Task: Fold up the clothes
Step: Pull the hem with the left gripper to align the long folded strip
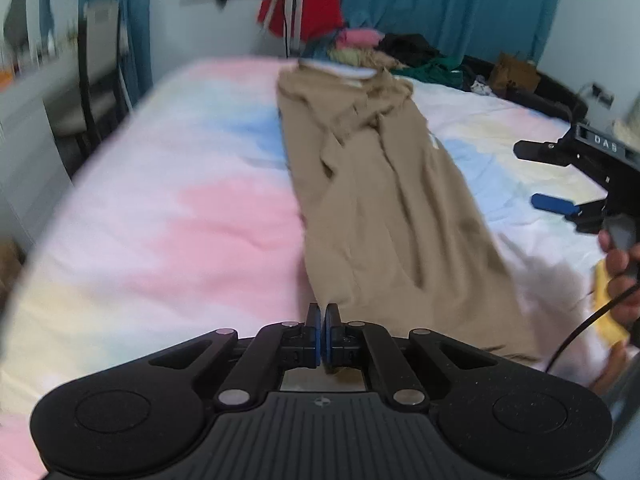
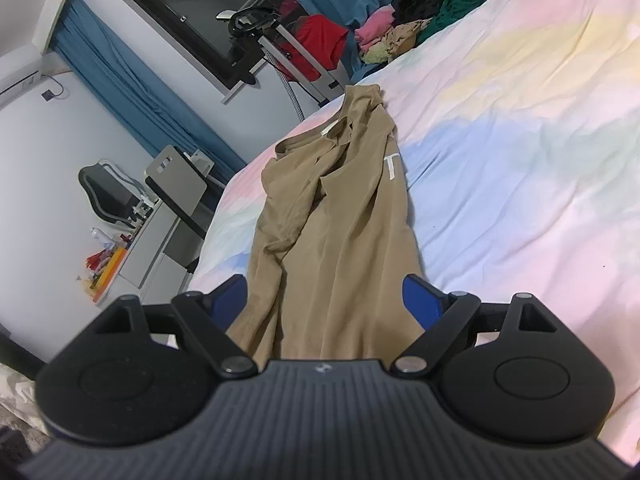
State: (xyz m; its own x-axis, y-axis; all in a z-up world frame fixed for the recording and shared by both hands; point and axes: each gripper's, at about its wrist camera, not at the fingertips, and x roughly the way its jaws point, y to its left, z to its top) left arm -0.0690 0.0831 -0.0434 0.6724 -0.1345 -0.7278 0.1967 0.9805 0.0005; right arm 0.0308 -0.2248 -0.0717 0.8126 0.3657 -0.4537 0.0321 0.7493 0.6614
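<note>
A tan shirt (image 1: pixel 384 200) lies on the bed as a long narrow strip, collar at the far end and hem towards me. My left gripper (image 1: pixel 322 312) is shut right at the hem's near left corner. Its blue pads (image 1: pixel 316 344) are pressed together and a bit of tan cloth shows just under them. In the right wrist view the same tan shirt (image 2: pixel 340 240) runs away from me. My right gripper (image 2: pixel 326 300) stands wide open over the hem end, its pads not touching the cloth. From the left wrist view the right gripper (image 1: pixel 560 178) hangs to the right of the shirt.
The bed has a pastel pink, blue and yellow sheet (image 1: pixel 180 208). A heap of mixed clothes (image 2: pixel 424 20) lies at the far end, with a red garment (image 1: pixel 304 14) on a stand behind. A chair (image 1: pixel 92 80) and desk stand left of the bed. A hand (image 1: pixel 622 280) holds the right gripper.
</note>
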